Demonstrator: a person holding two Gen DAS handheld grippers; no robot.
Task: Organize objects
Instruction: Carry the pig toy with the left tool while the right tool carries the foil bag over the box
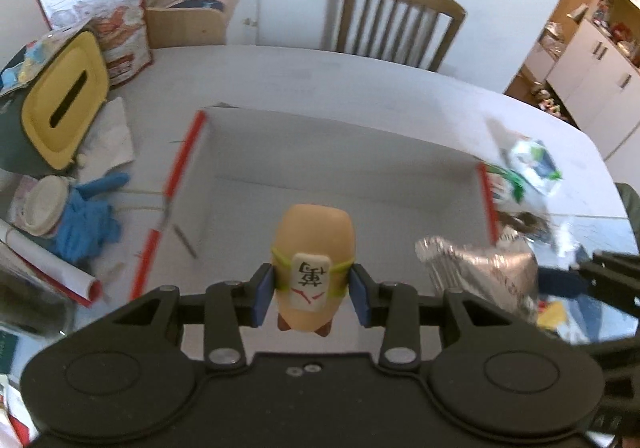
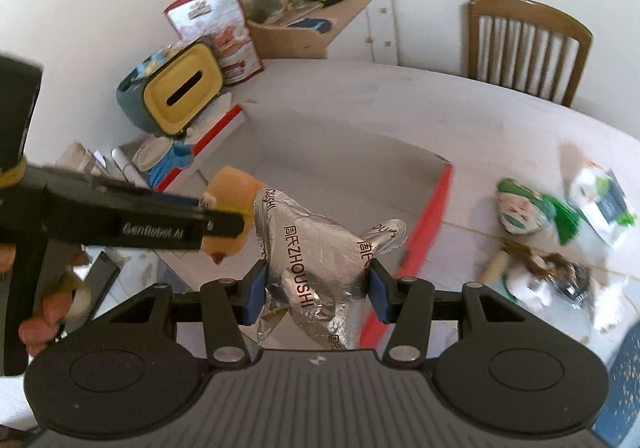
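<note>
Gripping an orange toy figure [image 1: 313, 268], the left gripper [image 1: 312, 294] fills the lower centre of the left wrist view, its blue fingers [image 1: 262, 298] pressed on both sides of the toy's body, at a yellow-green band carrying a white tile with a black character. Toy sits over the open white box [image 1: 340, 183] with red edges, which occupies mid-frame on the pale desk [image 1: 304, 75]. Right gripper [image 2: 316, 288] in lower centre of the right wrist view: fingers [image 2: 256, 294] clamped on a crumpled silver foil packet [image 2: 316, 260] printed with black lettering, packet over the near right part of the same box [image 2: 340, 167]. Left gripper [image 2: 200, 221] crosses the left side of that view, toy [image 2: 230, 187] showing just behind it, near the packet; a hand [image 2: 44, 312] shows at lower left. Right of the box on the desk: a figure with a green head [image 2: 520, 207], a green-and-white packet [image 2: 604, 203], a small brownish figure, blurred. Upper left of the left wrist view: yellow-lidded tissue holder [image 1: 66, 107], blue glove [image 1: 86, 219], red-bordered printed bag. Wooden chair [image 1: 394, 21] behind the desk, top centre.
</note>
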